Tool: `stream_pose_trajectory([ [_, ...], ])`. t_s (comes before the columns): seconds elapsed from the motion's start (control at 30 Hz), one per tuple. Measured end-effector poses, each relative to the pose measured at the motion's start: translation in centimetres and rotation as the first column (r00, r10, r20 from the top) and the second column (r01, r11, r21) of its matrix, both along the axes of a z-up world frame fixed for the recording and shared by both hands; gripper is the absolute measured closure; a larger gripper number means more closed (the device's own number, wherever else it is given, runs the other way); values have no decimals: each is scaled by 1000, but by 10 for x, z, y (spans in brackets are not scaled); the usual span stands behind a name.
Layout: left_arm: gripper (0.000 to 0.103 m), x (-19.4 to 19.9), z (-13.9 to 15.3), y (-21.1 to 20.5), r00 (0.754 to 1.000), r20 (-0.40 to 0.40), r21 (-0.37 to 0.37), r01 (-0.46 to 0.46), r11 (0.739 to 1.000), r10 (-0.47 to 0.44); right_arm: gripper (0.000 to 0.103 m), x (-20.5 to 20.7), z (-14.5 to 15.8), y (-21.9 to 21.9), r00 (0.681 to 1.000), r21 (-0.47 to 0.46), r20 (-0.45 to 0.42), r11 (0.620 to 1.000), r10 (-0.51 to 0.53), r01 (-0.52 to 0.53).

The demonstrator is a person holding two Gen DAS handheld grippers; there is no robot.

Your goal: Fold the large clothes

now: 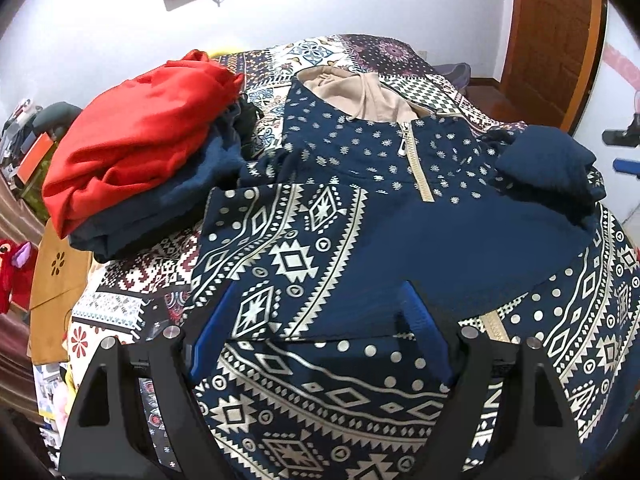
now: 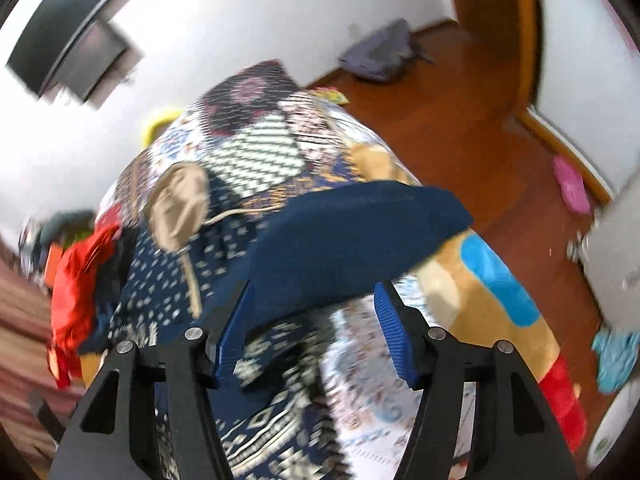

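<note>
A navy hoodie [image 1: 320, 216] with white geometric print, a beige zip and a beige-lined hood [image 1: 360, 96] lies face up on the patterned bedspread [image 1: 132, 280]. Its patterned sleeve is folded across the chest. The other sleeve ends in a plain navy cuff [image 1: 548, 168] resting at the right shoulder. My left gripper [image 1: 320, 288] hovers open over the lower body of the hoodie, with nothing between its blue pads [image 1: 212, 340]. The right wrist view is blurred. There my right gripper [image 2: 314, 286] stands open, and the navy cuff [image 2: 348, 236] lies just past its fingertips, untouched by the pads.
A stack of folded clothes, red [image 1: 136, 140] over navy, sits on the bed left of the hoodie. The bed's right edge drops to a wooden floor [image 2: 460, 128] with a purple bag [image 2: 380, 56] by the wall. A wooden door [image 1: 556, 40] stands at the far right.
</note>
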State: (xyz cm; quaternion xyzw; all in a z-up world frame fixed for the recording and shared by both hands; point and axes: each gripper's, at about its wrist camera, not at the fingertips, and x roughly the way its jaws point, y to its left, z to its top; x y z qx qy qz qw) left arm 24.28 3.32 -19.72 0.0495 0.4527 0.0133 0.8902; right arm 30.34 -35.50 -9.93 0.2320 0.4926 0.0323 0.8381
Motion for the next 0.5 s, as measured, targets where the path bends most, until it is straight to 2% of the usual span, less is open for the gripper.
stream_pose_trajectory([
  [0.27,21,13,-5,-14,1000,-11,-25,13,1000,-14,45,28,-56,-28,986,129,-146,986,-86,105],
  [0.43,21,18,-13,-17,999,-32,-32,10,999,-11,45,41,-81,-37,975,145,-192,979,-112,141],
  [0.5,21,19,-16,-16,999,-41,-40,3,999,-4,45,44,-84,-39,976,150,-180,977,-124,151],
])
